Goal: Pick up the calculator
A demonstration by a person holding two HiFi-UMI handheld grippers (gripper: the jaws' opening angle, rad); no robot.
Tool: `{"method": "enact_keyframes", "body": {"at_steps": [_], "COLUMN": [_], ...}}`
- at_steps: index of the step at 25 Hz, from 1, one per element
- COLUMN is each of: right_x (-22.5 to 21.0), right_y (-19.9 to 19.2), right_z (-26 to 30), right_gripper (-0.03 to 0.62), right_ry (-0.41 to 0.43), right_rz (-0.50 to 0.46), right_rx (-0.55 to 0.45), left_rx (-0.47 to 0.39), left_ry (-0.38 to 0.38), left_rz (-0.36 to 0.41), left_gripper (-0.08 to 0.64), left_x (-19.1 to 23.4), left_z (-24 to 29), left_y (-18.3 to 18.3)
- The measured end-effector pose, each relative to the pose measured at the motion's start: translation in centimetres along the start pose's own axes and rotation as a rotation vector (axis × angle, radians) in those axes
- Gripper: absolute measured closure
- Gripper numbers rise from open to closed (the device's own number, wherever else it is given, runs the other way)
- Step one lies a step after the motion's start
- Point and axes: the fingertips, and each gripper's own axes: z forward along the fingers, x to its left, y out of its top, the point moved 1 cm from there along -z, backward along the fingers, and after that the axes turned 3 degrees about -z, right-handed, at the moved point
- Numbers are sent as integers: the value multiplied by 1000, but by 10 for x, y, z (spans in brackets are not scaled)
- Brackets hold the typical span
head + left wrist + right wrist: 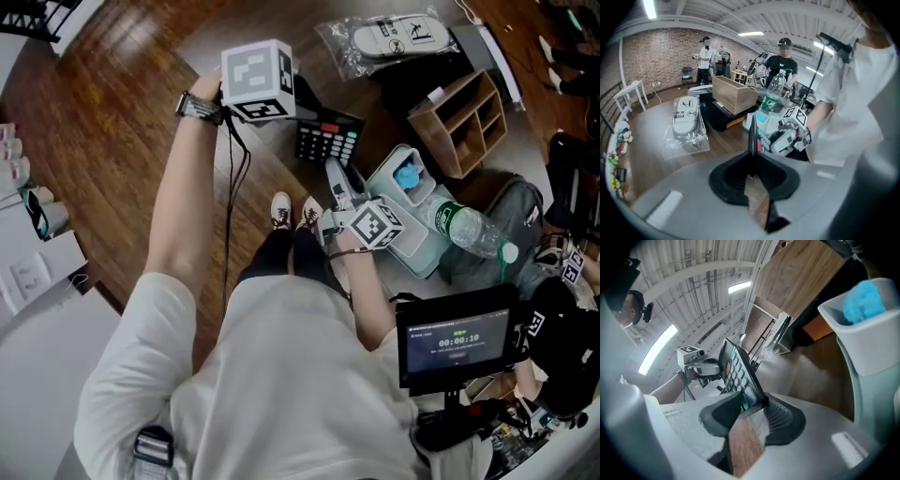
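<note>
Left gripper (752, 158): jaws nearly closed, pinched the calculator (328, 141) edge from 10 o'clock.
Right gripper (751, 405): jaws wider apart, clamped its 6 o'clock end.

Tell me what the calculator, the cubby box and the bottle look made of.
The calculator looks like matte black plastic, with moulded coloured keys. The cubby box seems light wood or wood-look board: pale grain, flat panels. The bottle is probably clear glossy plastic: see-through wall, green label.
</note>
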Motion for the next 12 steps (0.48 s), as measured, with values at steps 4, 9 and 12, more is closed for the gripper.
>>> {"method": "enact_keyframes", "body": {"at_steps": [4, 9, 12], "right_x": [17, 35, 44], "right_y": [24, 58, 77], "right_z": [7, 5, 1], "right_gripper": [440, 440, 440], "right_ry": [22, 30, 28], "right_rz": [-82, -209, -285], "right_rx": [-11, -4, 8], "left_rx": [-29, -111, -152], "left_ry": [70, 164, 210], "left_rz": [28, 57, 80], "left_gripper": [511, 511, 511], "left_x": [-1, -3, -8], "left_z": [-26, -56, -67], "left_y": [11, 31, 42]}}
